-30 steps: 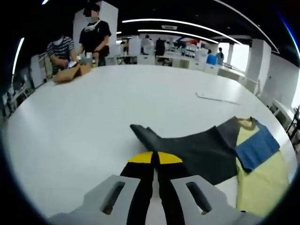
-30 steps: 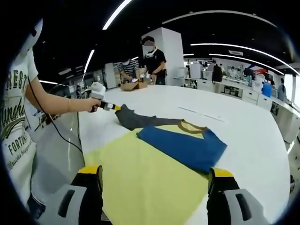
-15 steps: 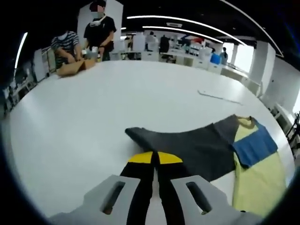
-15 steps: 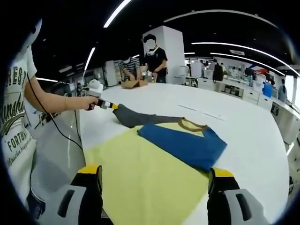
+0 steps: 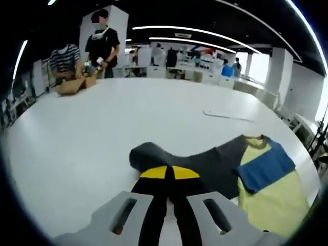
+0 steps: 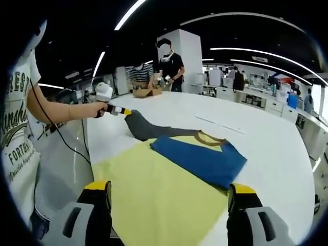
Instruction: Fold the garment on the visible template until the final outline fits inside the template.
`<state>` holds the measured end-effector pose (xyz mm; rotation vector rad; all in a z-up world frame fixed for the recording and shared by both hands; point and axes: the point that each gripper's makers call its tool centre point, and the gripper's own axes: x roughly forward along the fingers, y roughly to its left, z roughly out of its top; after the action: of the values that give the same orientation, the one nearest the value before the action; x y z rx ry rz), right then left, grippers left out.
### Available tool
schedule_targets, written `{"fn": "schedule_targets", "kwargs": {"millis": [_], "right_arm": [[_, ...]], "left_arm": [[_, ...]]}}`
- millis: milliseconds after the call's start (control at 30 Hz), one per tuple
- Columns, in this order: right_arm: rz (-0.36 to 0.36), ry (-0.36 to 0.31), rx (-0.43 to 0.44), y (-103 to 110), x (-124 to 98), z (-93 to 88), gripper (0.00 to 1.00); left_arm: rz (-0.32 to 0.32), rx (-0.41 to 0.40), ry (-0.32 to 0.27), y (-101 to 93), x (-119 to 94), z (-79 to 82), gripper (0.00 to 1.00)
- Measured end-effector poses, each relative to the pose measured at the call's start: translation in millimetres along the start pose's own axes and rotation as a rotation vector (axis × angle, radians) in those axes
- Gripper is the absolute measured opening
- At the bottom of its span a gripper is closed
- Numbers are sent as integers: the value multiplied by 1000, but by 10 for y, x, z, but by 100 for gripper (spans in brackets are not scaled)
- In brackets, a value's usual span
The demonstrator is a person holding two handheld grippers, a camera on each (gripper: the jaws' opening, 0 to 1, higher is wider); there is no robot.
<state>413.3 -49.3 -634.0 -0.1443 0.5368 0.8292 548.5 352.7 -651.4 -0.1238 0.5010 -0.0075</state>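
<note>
Garment (image 6: 169, 195) lies on the white table (image 5: 77, 133): yellow body, blue sleeve (image 6: 200, 161) folded across it, dark grey sleeve (image 5: 205, 164) stretched outward; no template outline can be made out. Left tongs (image 5: 166, 173) closed, jaws pressed together on the grey sleeve's end, which is lifted off the table; in the right gripper view a hand (image 6: 95, 109) holds them. Right tongs (image 6: 168, 197) wide open, holding nothing, poised above the yellow body. Two people (image 5: 84, 48) stand at the table's far edge beside a cardboard box (image 5: 72, 84).
</note>
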Motion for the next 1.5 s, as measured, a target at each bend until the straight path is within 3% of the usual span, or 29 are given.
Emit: {"fn": "schedule_targets", "kwargs": {"millis": [200, 300, 633, 1100, 1500], "right_arm": [[2, 0, -1, 10, 11, -4, 93], [1, 0, -1, 9, 10, -2, 93], [-4, 2, 2, 3, 3, -29, 93], [-13, 4, 1, -10, 0, -46, 93], [-29, 11, 16, -35, -41, -102, 92]], "left_arm": [[-39, 30, -3, -197, 8, 79, 0], [-104, 6, -24, -364, 32, 136, 0], [-191, 14, -36, -730, 104, 237, 0], [-286, -4, -53, -1283, 253, 408, 0], [-385, -11, -60, -1869, 365, 431, 0]]}}
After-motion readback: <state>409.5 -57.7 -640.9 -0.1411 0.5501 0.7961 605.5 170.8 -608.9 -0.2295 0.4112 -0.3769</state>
